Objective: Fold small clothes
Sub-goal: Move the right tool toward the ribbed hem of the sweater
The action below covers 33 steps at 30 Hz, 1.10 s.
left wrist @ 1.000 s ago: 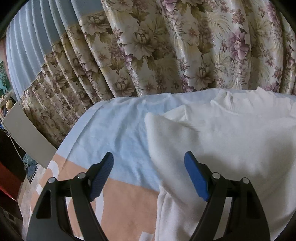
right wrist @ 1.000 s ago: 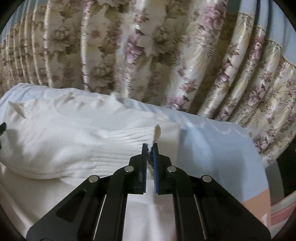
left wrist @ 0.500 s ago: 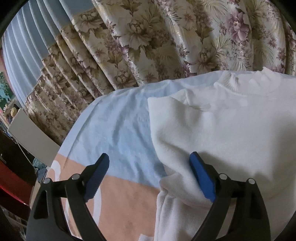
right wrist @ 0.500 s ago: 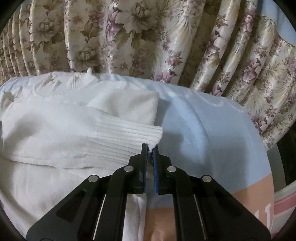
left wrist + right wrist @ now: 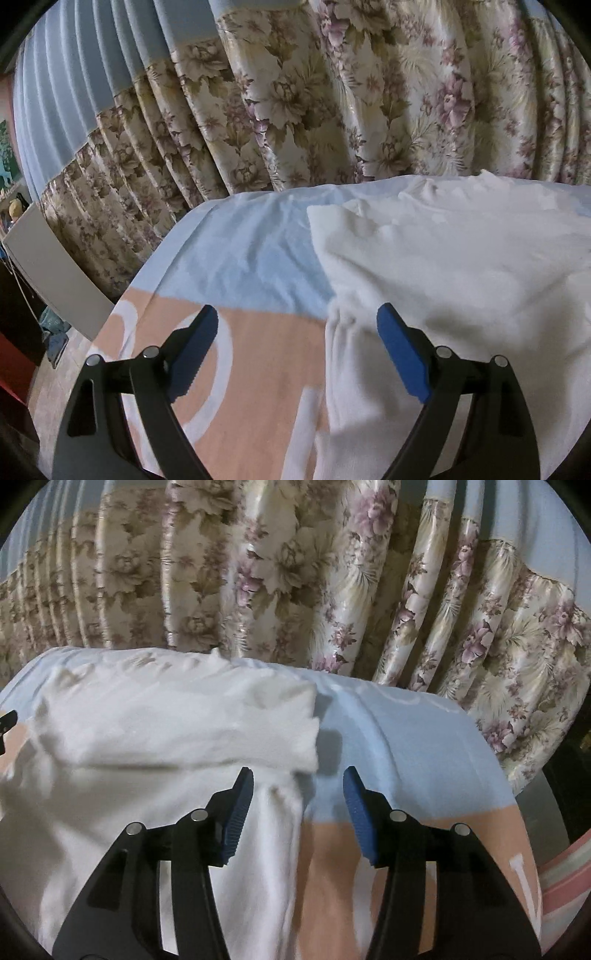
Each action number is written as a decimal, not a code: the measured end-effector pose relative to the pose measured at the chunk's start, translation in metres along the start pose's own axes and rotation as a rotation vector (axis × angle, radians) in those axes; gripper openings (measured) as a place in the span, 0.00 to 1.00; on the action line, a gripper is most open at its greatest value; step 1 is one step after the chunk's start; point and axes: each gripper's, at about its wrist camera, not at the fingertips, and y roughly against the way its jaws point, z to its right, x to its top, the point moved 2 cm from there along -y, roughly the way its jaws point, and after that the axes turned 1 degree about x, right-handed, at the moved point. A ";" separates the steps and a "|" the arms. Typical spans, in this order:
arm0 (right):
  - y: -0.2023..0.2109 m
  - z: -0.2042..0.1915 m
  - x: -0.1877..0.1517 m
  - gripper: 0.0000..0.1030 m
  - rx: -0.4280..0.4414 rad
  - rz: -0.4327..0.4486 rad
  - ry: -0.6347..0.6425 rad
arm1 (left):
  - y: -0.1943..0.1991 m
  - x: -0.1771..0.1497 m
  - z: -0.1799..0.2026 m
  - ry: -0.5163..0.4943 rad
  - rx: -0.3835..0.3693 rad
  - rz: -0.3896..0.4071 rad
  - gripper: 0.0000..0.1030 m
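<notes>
While my two tongs hang over the bed, the white sweater (image 5: 461, 266) lies flat on the blue and peach blanket (image 5: 251, 258), with its neck far from me by the flowery curtain (image 5: 332, 92) and its bottom near me. So its long way runs from me toward the curtain. A sleeve (image 5: 207, 734) is laid across its body, and the cuff end sits just past my right tongs (image 5: 298, 786). My right tongs are opening now and hold nothing; the sweater's right edge lies below the gap, and the pads do not press it. My left tongs (image 5: 297, 321) are wide open and hold nothing too. The sweater's left edge lies under them, close to the right finger. Each side of the sweater is right below one tong, so neither hand is much nearer. I think the sleeves are done, and the next fold should bring the bottom up to the neck. For that I would need to reach back toward me, where the hem is, which I cannot see here.
</notes>
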 end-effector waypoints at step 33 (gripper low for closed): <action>0.135 -0.060 -0.161 0.59 0.047 -0.140 -0.061 | 0.116 -0.160 -0.031 0.035 -0.014 -0.063 0.86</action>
